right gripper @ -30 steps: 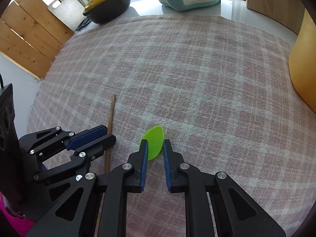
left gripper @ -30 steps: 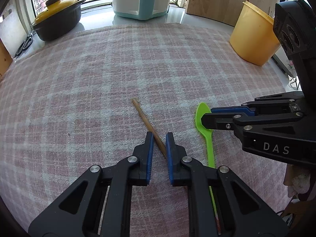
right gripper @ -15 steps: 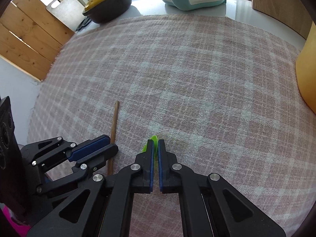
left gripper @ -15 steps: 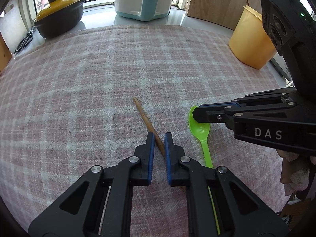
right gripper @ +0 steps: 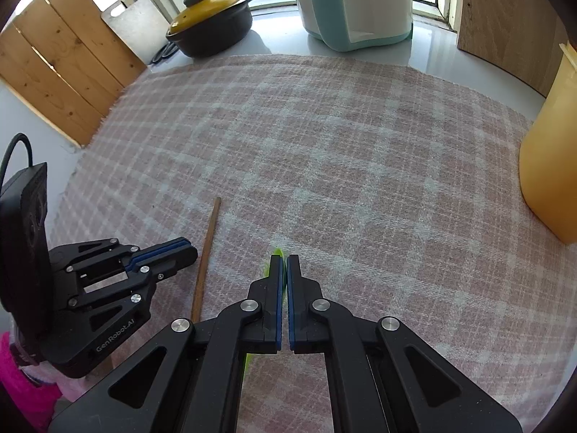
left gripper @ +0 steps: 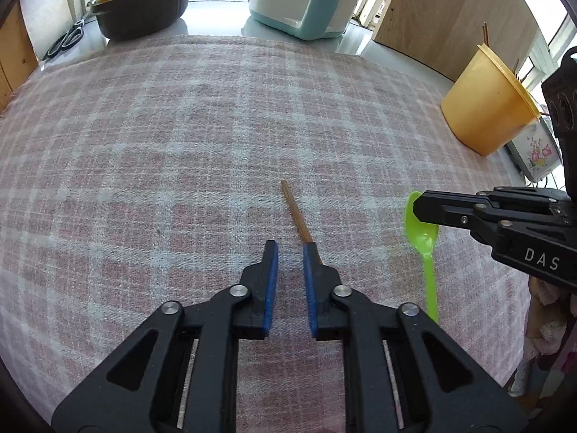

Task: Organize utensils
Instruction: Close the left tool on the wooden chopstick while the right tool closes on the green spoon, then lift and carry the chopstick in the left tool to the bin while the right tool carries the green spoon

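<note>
Pickup is in hand: green spoon [left gripper: 422, 231] is clamped by right gripper [right gripper: 283, 263]; chopstick [left gripper: 298, 216] at one o'clock of parted left gripper [left gripper: 290, 252] needs realignment.

txt: "DAS" on right claw [left gripper: 414, 204] | "GenRobot.AI" on left claw [right gripper: 193, 250]
</note>
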Tool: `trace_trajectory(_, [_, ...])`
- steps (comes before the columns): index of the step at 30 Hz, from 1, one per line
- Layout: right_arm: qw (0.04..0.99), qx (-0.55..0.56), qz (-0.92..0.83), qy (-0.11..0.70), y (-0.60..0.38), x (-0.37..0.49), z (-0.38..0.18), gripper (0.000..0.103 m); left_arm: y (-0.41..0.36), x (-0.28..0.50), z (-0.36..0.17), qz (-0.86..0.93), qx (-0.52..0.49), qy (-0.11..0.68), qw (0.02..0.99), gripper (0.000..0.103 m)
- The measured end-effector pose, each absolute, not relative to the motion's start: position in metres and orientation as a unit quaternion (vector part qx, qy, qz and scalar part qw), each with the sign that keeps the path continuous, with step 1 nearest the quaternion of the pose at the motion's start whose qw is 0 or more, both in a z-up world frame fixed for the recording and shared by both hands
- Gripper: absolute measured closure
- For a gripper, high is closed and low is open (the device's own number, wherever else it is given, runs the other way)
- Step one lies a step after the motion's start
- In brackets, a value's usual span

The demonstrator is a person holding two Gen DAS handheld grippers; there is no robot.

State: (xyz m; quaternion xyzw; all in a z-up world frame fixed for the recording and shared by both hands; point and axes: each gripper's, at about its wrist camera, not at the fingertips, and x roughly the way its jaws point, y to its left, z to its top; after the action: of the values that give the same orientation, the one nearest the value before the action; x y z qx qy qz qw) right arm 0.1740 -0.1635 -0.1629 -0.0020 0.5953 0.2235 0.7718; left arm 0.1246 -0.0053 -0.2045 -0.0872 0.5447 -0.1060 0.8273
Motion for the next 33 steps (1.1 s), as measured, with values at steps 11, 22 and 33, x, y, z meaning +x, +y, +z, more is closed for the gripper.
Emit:
trace_trajectory(11, [0.777,-0.001,0.214,0.592,-0.176,0.175,-0.161,0.102,-0.037,0.132,-0.209,-0.108,0.018,0.512,0.852,0.095])
trace_trajectory(22, [0.810,-0.001,0.218,0.544,-0.190,0.162,-0.124,0.102,-0.010,0.122,-0.161,-0.145,-0.088,0.485,0.858,0.100])
trace_trajectory(33, [0.875,-0.032,0.200,0.439,-0.217,0.137,-0.060,0.102,-0.023,0.116,-0.104,-0.166,-0.094,0.419,0.887,0.100])
